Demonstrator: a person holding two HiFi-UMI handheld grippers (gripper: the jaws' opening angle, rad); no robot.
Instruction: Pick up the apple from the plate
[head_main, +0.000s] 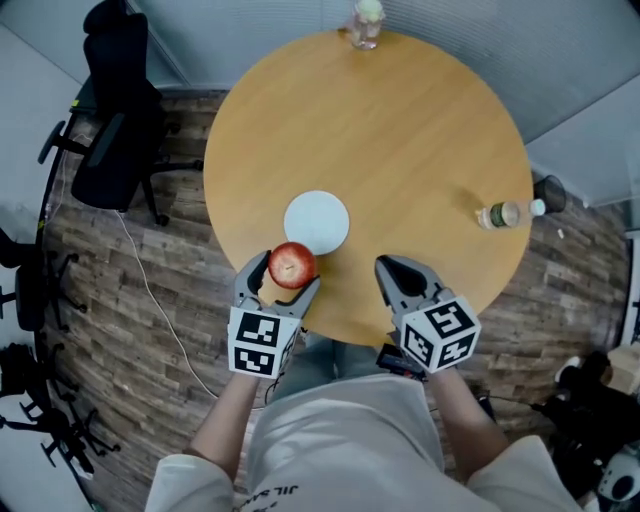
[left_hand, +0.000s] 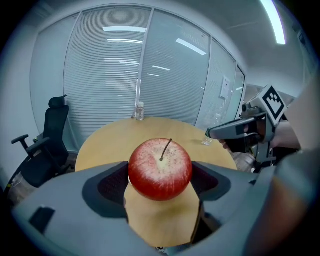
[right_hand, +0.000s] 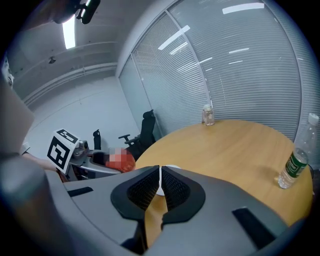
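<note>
1. The left hand-held gripper (head_main: 281, 281) is closed on the apple (head_main: 293, 263). Its two dark pads press the fruit's opposite flanks, at or just below the widest part, and the jaws stand only as far apart as the apple is wide. The stem points up, so the fruit sits upright in the grip. Gripping across the middle like this probably keeps a round, smooth thing from squirting out.

2. The apple sits out at the jaw tips, not deep in the throat. In the left gripper view bare wood shows beneath it, so it hangs clear of the worktop (head_main: 400, 150), not resting on it.

3. The apple is off the plate (head_main: 317, 222). It hovers just beside the plate's near-left rim, toward the person and above the worktop's near edge. The white plate carries nothing, so I judge the pick as good as done.

4. The right hand-held gripper (head_main: 397, 272) has its jaws pressed together with nothing between them. It is held over the near edge, to the right of the plate and apart from the apple, likely parked out of the way since one gripper is enough for the job.

5. Further out, a plastic bottle (head_main: 503, 214) lies near the right edge and a glass jar (head_main: 366, 24) stands at the far edge, both well away from the action.
</note>
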